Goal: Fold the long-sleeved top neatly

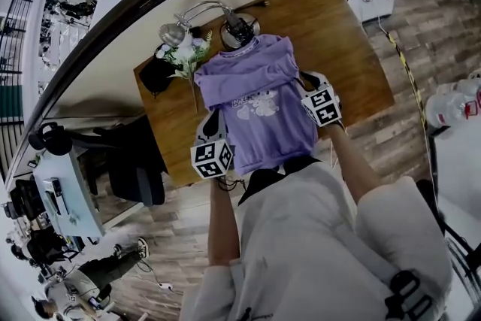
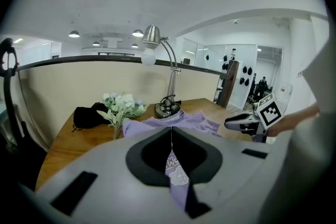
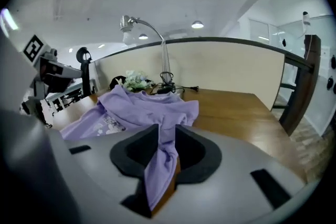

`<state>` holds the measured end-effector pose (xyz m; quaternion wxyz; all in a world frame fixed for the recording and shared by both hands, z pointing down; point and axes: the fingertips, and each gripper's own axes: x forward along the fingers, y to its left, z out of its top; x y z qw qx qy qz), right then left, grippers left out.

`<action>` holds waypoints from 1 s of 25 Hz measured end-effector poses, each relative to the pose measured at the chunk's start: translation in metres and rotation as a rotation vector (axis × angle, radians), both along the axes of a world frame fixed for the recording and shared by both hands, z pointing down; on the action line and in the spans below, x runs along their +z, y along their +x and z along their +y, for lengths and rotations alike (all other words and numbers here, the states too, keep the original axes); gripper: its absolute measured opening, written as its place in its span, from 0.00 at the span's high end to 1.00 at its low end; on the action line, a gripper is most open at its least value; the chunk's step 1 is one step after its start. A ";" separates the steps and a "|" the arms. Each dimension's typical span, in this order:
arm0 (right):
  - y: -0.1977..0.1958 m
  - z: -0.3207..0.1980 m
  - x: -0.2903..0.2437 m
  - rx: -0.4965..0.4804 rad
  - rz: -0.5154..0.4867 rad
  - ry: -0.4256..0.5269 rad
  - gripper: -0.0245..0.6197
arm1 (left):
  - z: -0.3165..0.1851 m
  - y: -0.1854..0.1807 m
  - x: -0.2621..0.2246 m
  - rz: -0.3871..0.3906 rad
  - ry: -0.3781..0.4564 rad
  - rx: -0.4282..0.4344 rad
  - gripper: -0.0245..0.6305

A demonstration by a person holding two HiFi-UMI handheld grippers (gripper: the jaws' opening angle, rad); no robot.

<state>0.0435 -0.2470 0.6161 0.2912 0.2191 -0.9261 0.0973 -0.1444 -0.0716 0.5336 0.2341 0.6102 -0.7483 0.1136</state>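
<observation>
A: Where on the worktop point(image 1: 342, 34)?

B: Down the middle. Long-sleeved top point(image 1: 259, 98) laid lengthwise, collar at the far edge by the lamp point(image 1: 239, 30), hem hanging over the near edge.

A: Held how?

B: Pinched thin at the left edge by the tightly closed left gripper point(image 2: 171, 136). Draped slack through the parted pads of the right gripper point(image 3: 165, 131) at the right edge, nearer the collar.

A: Material?

B: Soft lilac knit, limp, printed on the chest. Probably ready to crease wherever dropped.
</observation>
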 end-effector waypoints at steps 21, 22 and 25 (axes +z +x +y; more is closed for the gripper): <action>0.013 0.021 0.024 -0.052 -0.047 -0.137 0.95 | 0.127 0.008 0.058 0.050 -0.095 -0.201 0.93; 0.024 0.035 0.022 -0.065 -0.054 -0.145 0.95 | 0.129 0.011 0.060 0.064 -0.088 -0.175 0.93; 0.060 0.075 0.023 -0.076 -0.060 -0.157 0.95 | 0.134 0.022 0.066 0.079 -0.083 -0.092 0.93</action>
